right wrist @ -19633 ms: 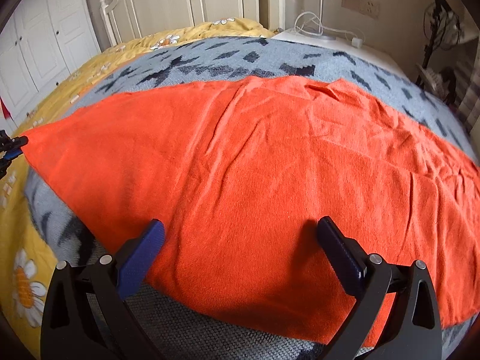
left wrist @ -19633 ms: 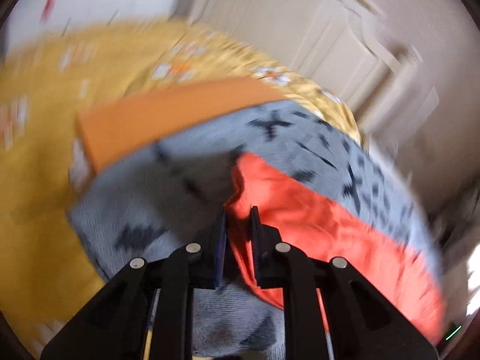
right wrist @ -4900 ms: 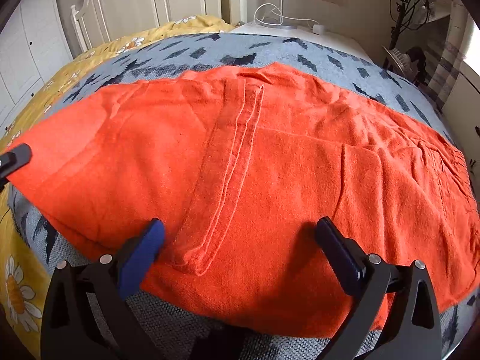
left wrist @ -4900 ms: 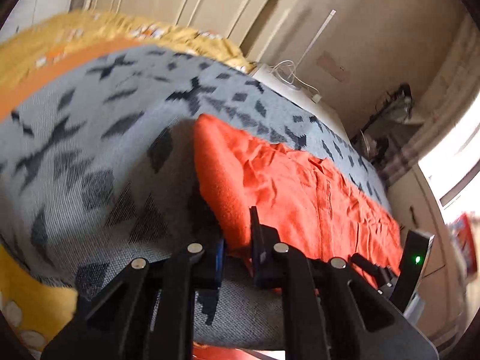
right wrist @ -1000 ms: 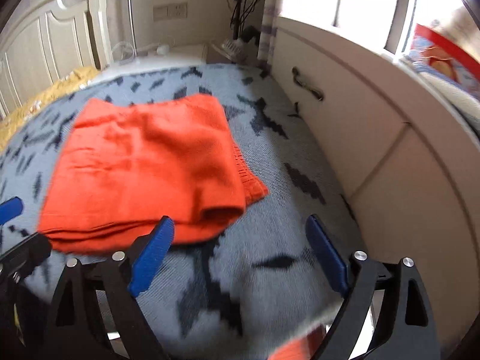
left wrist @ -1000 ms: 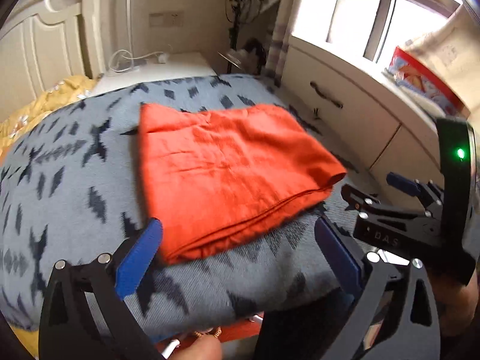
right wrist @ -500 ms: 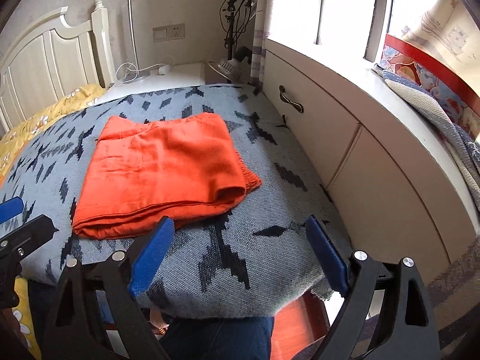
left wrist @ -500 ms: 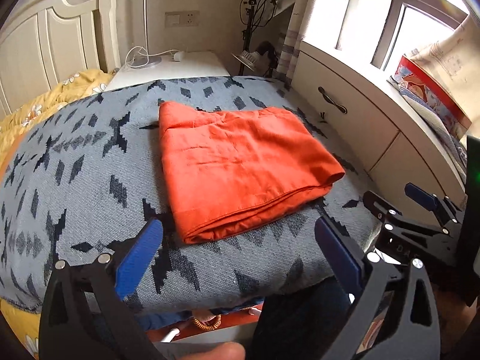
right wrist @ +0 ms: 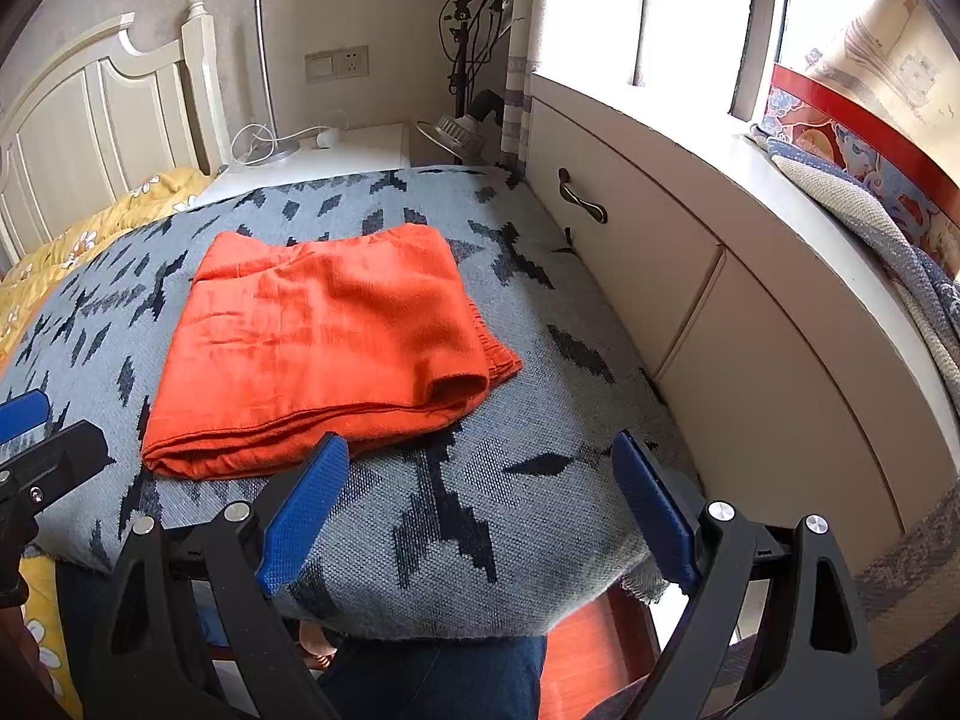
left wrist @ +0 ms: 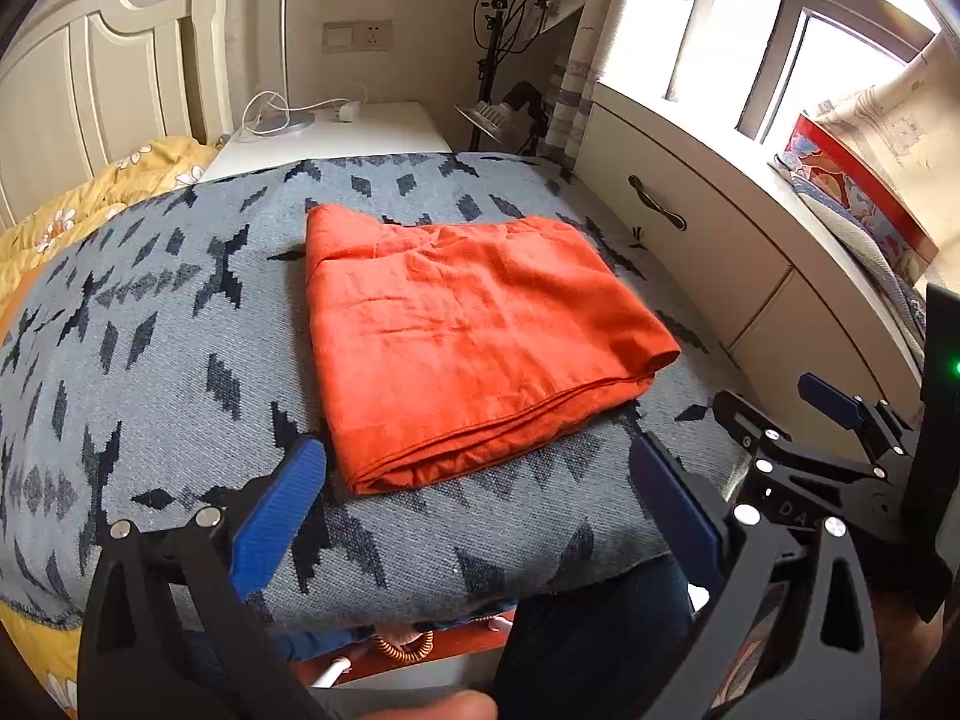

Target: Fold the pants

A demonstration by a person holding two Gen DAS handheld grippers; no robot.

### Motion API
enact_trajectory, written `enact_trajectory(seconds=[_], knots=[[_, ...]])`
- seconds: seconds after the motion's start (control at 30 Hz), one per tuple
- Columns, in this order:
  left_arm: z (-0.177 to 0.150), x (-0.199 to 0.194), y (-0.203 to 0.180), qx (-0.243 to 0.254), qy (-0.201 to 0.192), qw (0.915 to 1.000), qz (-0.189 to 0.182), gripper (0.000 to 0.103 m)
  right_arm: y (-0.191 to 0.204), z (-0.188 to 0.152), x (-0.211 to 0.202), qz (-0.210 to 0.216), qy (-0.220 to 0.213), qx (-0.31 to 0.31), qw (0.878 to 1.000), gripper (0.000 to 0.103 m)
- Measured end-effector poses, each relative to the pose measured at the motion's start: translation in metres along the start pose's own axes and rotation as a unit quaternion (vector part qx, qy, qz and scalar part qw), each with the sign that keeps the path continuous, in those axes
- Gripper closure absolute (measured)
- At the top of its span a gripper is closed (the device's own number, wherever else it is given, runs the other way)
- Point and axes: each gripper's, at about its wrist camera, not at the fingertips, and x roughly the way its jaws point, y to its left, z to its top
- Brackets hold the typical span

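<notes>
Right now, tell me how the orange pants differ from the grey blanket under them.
The orange pants are plain, one colour; the grey blanket carries dark diamond and cross shapes. The pants are folded into a compact stack of layers; the blanket lies spread out, its edge hanging over the bed's side. The pants cover only a patch of the blanket. Both are cloth and lie flat, touched by neither tool.

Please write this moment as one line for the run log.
pants: folded, flat on blanket | left gripper: open, empty | right gripper: open, empty | nothing touching pants
</notes>
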Motion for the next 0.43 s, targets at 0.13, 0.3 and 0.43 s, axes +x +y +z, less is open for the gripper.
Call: enact_trajectory(seconds=[0.13,0.3,0.43], knots=[[0.002,0.004,-0.005,0.003,-0.012,0.9998,-0.013,0.002,-0.001,0.0,0.0,0.0,0.0,0.0,1.0,0.017],[0.004,0.01,-0.007,0.006,0.005,0.9986,-0.052,0.002,-0.003,-0.002,0.002,0.0,0.003,0.006,1.0,0.017],[0.003,-0.002,0.023,-0.016,-0.015,0.9986,-0.049,0.002,-0.006,-0.003,0.004,0.014,0.0,0.02,1.0,0.017]])
